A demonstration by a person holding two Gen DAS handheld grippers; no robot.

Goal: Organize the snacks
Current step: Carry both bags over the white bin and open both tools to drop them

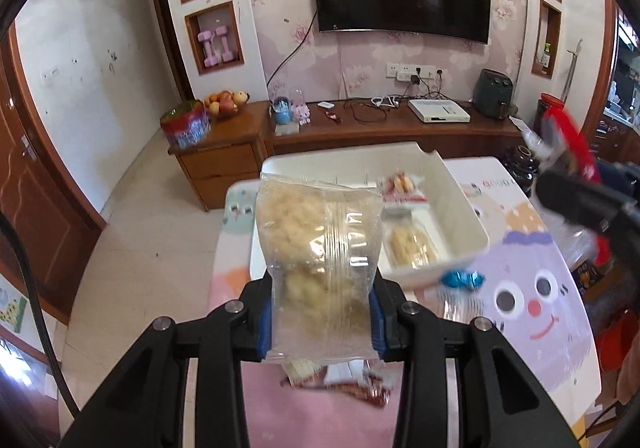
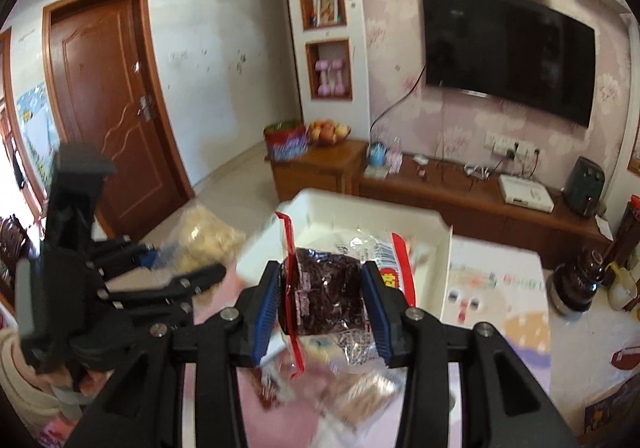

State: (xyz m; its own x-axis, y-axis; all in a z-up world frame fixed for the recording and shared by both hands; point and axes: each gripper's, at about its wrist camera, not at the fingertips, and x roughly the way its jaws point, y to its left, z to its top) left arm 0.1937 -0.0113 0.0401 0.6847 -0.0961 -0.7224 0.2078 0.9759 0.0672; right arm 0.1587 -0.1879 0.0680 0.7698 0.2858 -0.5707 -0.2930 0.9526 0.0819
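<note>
Two packets up off the table at once, one per gripper, presumably to go into the white bin together.

Left wrist view: left gripper (image 1: 320, 312) clamped on a clear packet (image 1: 316, 244) of pale crumbly snack, gripped by the lower end so most of it stands free above the pads. Held over the near edge of the white bin (image 1: 452, 208), where two packets already lie on the floor. On the tablecloth (image 1: 532, 288), a blue-wrapped sweet (image 1: 462, 279) just beside the bin, more wrappers heaped under the gripper.

Right wrist view: right gripper (image 2: 322, 292) closed across the middle of a red-edged packet (image 2: 326, 288) of dark dried fruit, ends sticking out above and below. Poised near the bin's near wall (image 2: 444, 280), likely for a drop. More loose snacks blurred below.
</note>
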